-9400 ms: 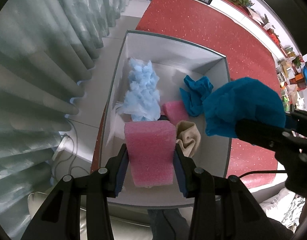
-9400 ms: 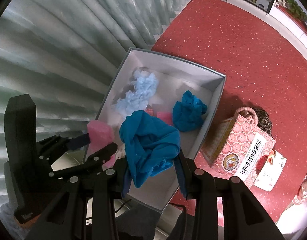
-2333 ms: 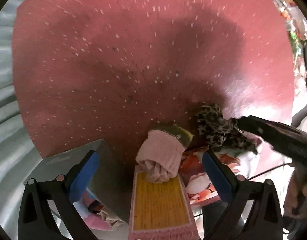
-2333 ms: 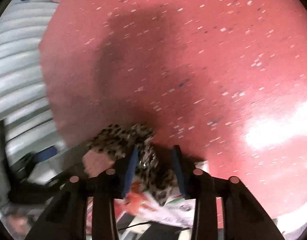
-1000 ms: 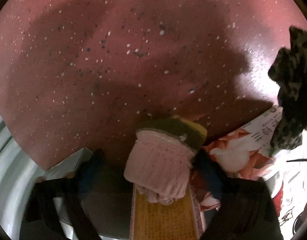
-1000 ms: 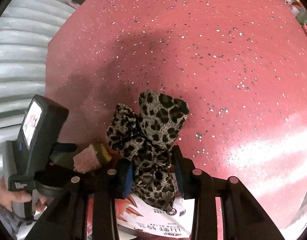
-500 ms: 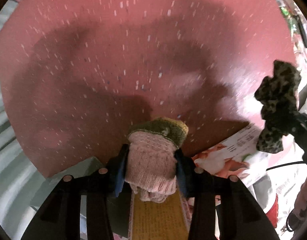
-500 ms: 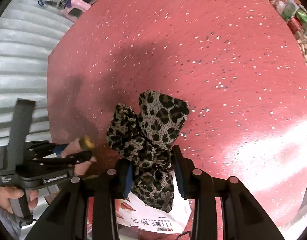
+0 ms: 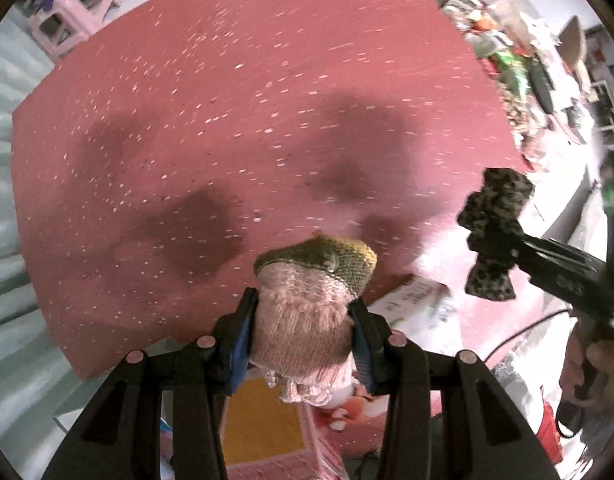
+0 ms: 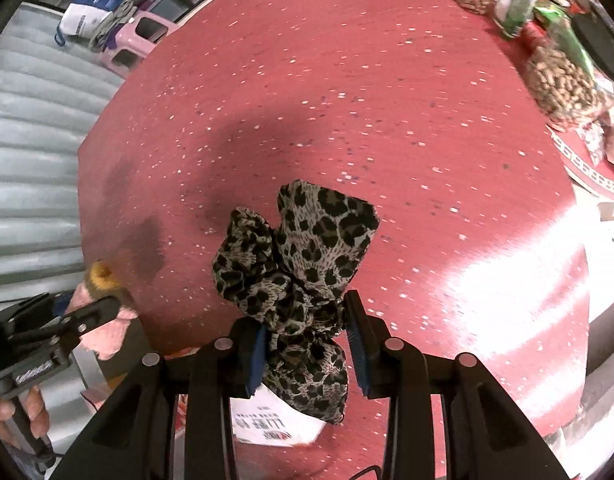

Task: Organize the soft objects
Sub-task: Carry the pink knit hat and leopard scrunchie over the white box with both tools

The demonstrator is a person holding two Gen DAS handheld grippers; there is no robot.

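Observation:
My left gripper (image 9: 303, 316) is shut on a rolled pink knit sock with an olive-green and yellow cuff (image 9: 307, 320), held up over the red speckled table (image 9: 227, 120). My right gripper (image 10: 305, 320) is shut on a bunched leopard-print cloth (image 10: 299, 264), also lifted above the table. In the left wrist view the leopard cloth (image 9: 493, 236) hangs at the right in the other gripper. In the right wrist view the sock (image 10: 103, 304) shows at the left edge in the left gripper (image 10: 95, 312).
A pink and yellow gift box (image 9: 263, 428) and a printed paper bag (image 10: 271, 424) lie below the grippers. A grey box corner (image 9: 91, 408) is at lower left. Bags of nuts and snacks (image 10: 563, 80) crowd the far right. A pink stool (image 10: 135, 36) and grey curtain (image 10: 31, 160) are at the left.
Both grippers have risen and tilted up with their loads, so more of the table and room shows. The sock and the leopard cloth stay gripped.

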